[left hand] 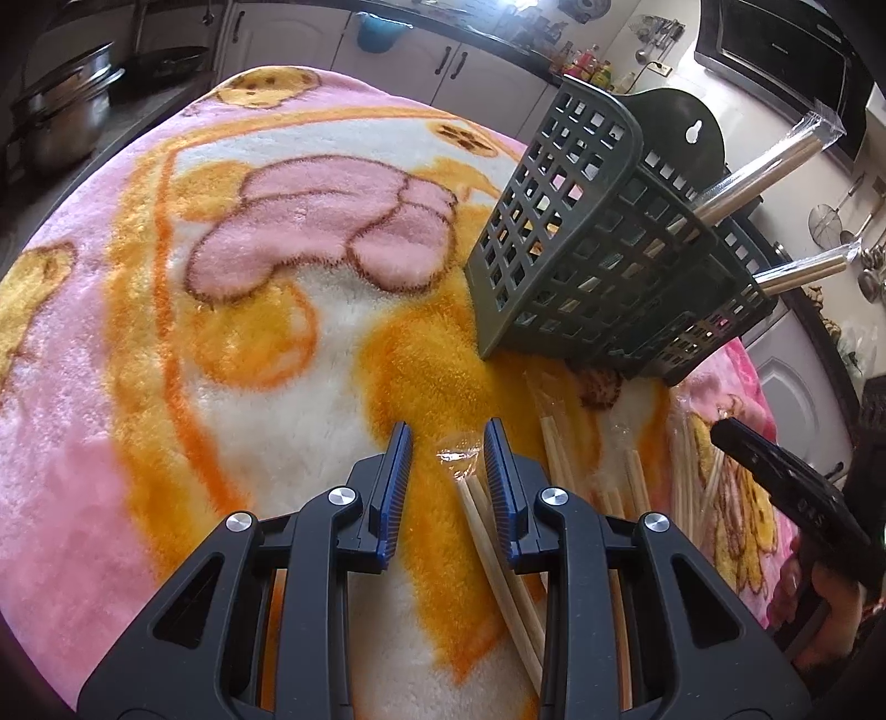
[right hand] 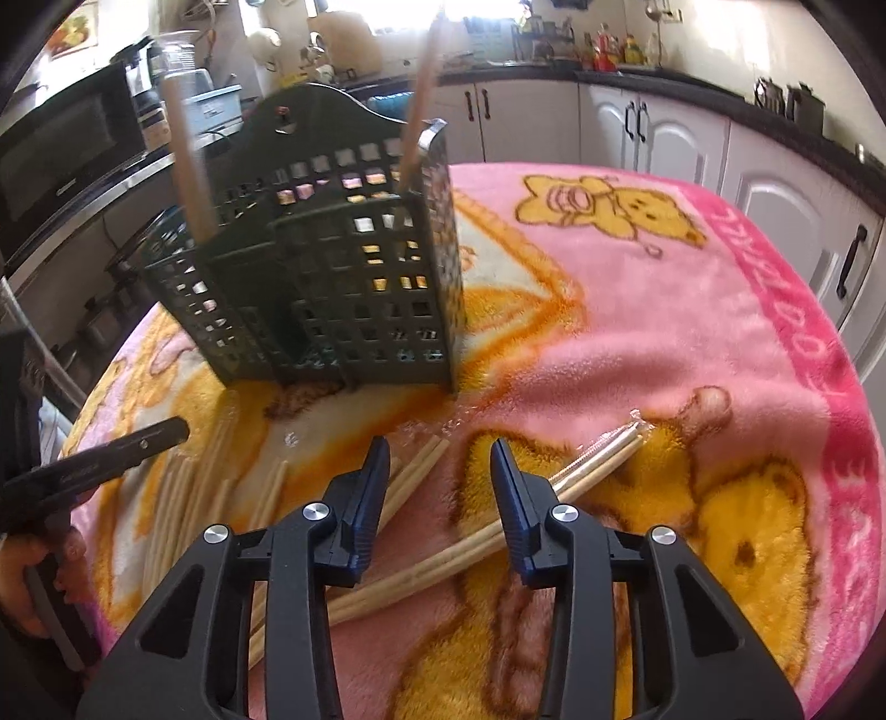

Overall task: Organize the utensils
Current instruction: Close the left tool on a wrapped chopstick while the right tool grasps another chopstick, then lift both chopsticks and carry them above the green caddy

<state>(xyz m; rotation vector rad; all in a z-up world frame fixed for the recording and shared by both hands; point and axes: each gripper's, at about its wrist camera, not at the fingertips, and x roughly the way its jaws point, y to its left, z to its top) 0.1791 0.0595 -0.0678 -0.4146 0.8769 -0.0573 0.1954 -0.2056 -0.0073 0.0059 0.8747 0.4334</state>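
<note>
A dark green lattice utensil holder [left hand: 603, 243] stands on a pink and orange fleece blanket [left hand: 166, 310]; it also shows in the right wrist view [right hand: 332, 277]. Two wrapped chopstick pairs [left hand: 758, 177] stick out of it. My left gripper [left hand: 447, 471] is open, its jaws either side of a wrapped chopstick pair [left hand: 493, 548] lying on the blanket. My right gripper [right hand: 437, 482] is open above more wrapped chopstick pairs [right hand: 587, 471] on the blanket. Each gripper shows at the edge of the other's view, the right one [left hand: 786, 482] and the left one [right hand: 94, 459].
Several more chopstick pairs [right hand: 183, 498] lie loose on the blanket in front of the holder. White kitchen cabinets [right hand: 664, 133] and a dark counter surround the table. A microwave [left hand: 775, 50] and stacked pots [left hand: 61, 116] stand on the counter.
</note>
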